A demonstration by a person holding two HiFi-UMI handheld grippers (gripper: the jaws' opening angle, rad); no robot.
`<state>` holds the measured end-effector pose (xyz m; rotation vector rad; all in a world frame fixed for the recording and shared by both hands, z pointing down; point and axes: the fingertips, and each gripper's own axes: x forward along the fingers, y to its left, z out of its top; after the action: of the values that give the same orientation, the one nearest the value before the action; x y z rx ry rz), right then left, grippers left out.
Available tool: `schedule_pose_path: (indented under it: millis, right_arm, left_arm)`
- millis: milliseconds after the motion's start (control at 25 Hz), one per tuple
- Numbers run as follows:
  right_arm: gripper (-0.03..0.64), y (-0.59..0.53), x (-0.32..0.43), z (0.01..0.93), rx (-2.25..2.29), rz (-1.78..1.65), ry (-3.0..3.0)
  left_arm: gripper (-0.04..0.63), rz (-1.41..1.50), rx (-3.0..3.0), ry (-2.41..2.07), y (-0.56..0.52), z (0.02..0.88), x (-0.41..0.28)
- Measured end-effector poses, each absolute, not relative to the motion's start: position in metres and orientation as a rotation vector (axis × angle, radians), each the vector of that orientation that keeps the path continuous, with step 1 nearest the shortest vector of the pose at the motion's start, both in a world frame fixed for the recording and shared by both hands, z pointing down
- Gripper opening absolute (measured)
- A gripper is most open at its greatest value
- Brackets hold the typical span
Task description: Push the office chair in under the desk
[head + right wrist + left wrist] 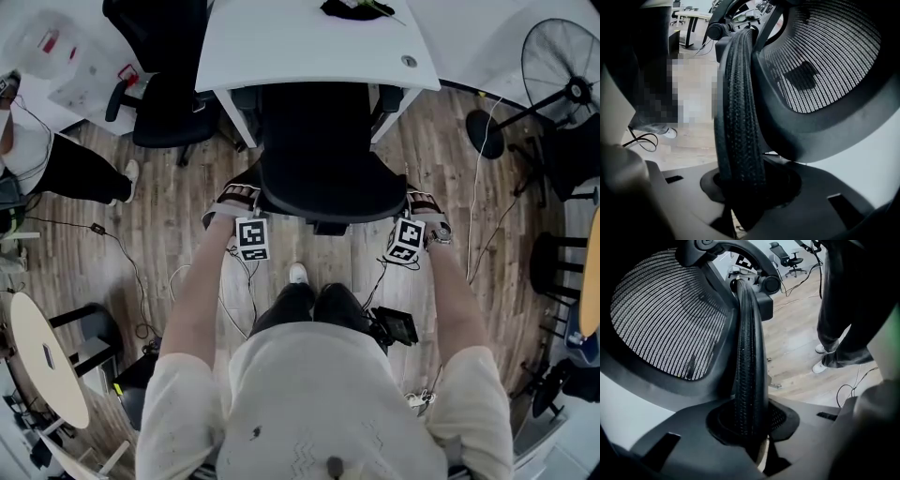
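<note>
In the head view the black office chair stands in front of me, its seat partly under the white desk. My left gripper grips the left edge of the mesh backrest. My right gripper grips the right edge. In the left gripper view the padded backrest rim runs straight between the jaws of the left gripper, which are shut on it. The right gripper view shows the same: the backrest rim is clamped in the right gripper. Both sets of fingertips are hidden behind the rim.
A second black chair stands left of the desk, with a person beside it. A floor fan and its base stand at the right. Cables and a small black device lie on the wooden floor near my feet. A round table is at lower left.
</note>
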<state>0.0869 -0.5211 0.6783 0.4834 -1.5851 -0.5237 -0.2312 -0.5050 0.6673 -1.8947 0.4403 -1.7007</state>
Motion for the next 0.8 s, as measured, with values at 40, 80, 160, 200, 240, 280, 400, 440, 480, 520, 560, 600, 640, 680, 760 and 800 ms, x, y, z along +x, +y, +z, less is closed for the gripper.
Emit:
schedule_pose_path:
  millis: [40,80,160,200,240,280,400,440,480,520,560,600,640,680,760,800]
  right_arm:
    - [0.128,-0.525,0.086,0.679,0.485,-0.524,-1.585]
    - [0.129,-0.528,0.085,0.679,0.486,-0.524,-1.585]
    - [0.129,-0.532,0.084,0.679,0.485,-0.521,-1.585]
    - [0.129,-0.534,0.084,0.679,0.485,-0.52,-1.585]
    - [0.129,-0.535,0.084,0.68,0.484,-0.519,-1.585]
    - [0.13,-0.536,0.084,0.68,0.484,-0.518,-1.586]
    - [0.13,-0.543,0.083,0.681,0.487,-0.516,-1.591]
    - [0.13,-0.546,0.083,0.681,0.489,-0.516,-1.591]
    - [0.13,-0.549,0.082,0.681,0.491,-0.516,-1.591]
    - [0.13,-0.55,0.082,0.681,0.494,-0.517,-1.591]
    - [0.13,-0.552,0.081,0.681,0.496,-0.518,-1.591]
    - [0.13,-0.555,0.082,0.681,0.497,-0.52,-1.591]
    - [0.13,-0.558,0.083,0.681,0.496,-0.522,-1.592]
    - [0.13,-0.562,0.083,0.681,0.493,-0.524,-1.593]
    - [0.13,-0.567,0.084,0.681,0.488,-0.524,-1.593]
    - [0.13,-0.569,0.085,0.681,0.486,-0.524,-1.591]
  left_arm:
    - [0.071,-1.698,-1.893,0.442,-0.508,0.668,-0.232]
    - [0.071,-1.697,-1.89,0.443,-0.511,0.668,-0.233]
    - [0.071,-1.699,-1.889,0.442,-0.516,0.668,-0.234]
    - [0.071,-1.699,-1.89,0.44,-0.518,0.669,-0.234]
    - [0.071,-1.699,-1.89,0.439,-0.52,0.669,-0.234]
    - [0.071,-1.698,-1.891,0.438,-0.521,0.669,-0.234]
    - [0.071,-1.694,-1.889,0.439,-0.528,0.669,-0.234]
    - [0.069,-1.693,-1.887,0.44,-0.531,0.669,-0.235]
    - [0.069,-1.692,-1.886,0.44,-0.534,0.669,-0.236]
    - [0.069,-1.691,-1.885,0.441,-0.536,0.669,-0.236]
    - [0.069,-1.691,-1.885,0.443,-0.538,0.67,-0.236]
    - [0.069,-1.692,-1.883,0.445,-0.54,0.67,-0.236]
    - [0.069,-1.693,-1.881,0.449,-0.543,0.67,-0.235]
    - [0.067,-1.694,-1.879,0.452,-0.546,0.67,-0.234]
    - [0.067,-1.695,-1.878,0.454,-0.551,0.67,-0.234]
    - [0.067,-1.694,-1.879,0.453,-0.553,0.67,-0.233]
